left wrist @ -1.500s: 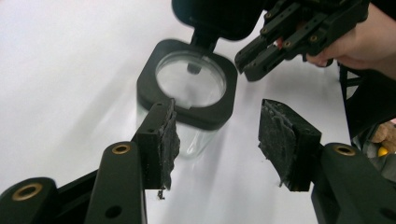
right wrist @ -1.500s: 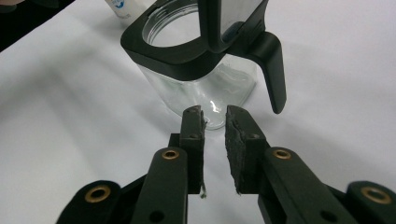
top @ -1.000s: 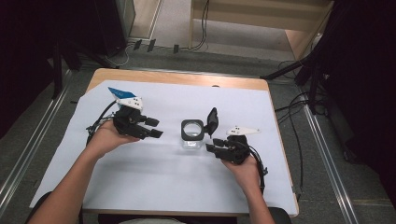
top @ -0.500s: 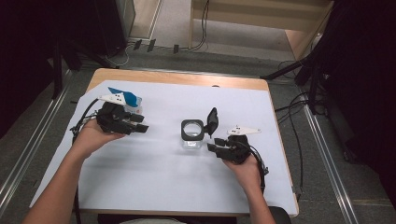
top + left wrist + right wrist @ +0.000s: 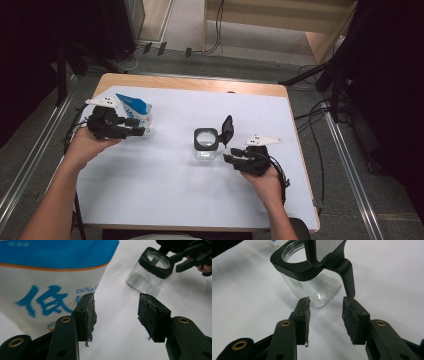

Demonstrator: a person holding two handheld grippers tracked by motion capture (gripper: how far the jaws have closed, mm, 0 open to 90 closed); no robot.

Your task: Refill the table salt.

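A clear square jar (image 5: 205, 145) with a black collar stands mid-table, its black hinged lid (image 5: 227, 130) flipped up. In the right gripper view the jar (image 5: 312, 282) is just ahead of my right gripper (image 5: 325, 315), which is open with nothing between its pads; from above, that gripper (image 5: 231, 155) sits at the jar's right. A blue-and-white bag (image 5: 135, 112) stands at the table's left. My left gripper (image 5: 137, 127) is beside it; its jaws have just been closing and hold nothing. The bag (image 5: 50, 277) lies left of the left gripper (image 5: 115, 312), untouched.
A white sheet (image 5: 165, 185) covers the wooden table (image 5: 200, 84). Dark stands and cables surround the table on the floor. In the left gripper view the jar (image 5: 150, 270) and the other gripper (image 5: 190, 257) appear farther off.
My left hand has moved left, away from the jar and up to the bag's side. The right hand, the jar and the bag have stayed put.
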